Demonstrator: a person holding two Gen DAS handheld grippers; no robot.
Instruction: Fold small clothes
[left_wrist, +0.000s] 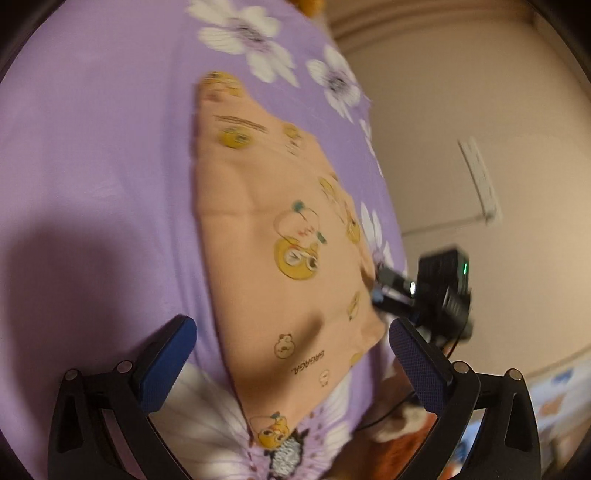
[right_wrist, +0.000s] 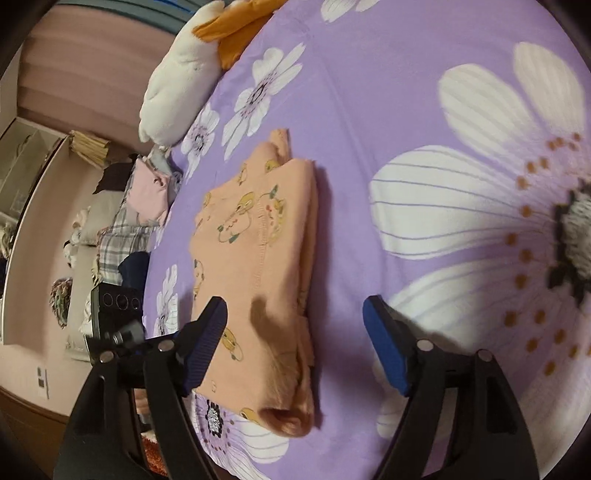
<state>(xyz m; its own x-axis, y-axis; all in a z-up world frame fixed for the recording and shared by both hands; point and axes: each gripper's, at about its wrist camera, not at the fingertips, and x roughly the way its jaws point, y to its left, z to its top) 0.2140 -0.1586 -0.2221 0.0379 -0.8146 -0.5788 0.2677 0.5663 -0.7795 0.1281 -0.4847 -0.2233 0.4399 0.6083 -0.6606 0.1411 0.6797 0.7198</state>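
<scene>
Two tools, left tool (left_wrist: 291, 365) and right tool (right_wrist: 295, 343), hang wide apart and empty over the folded garment (right_wrist: 258, 266), its long axis running away from them on the bed (right_wrist: 388, 110).

Peach garment (right_wrist: 258, 258) with yellow cartoon prints; purple bedsheet (right_wrist: 388, 110) with white flowers.

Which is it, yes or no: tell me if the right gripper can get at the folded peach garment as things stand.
Probably yes. The right gripper is open, its fingers set apart right over the near end of the folded peach garment on the purple bedsheet. Nothing lies between them.
</scene>
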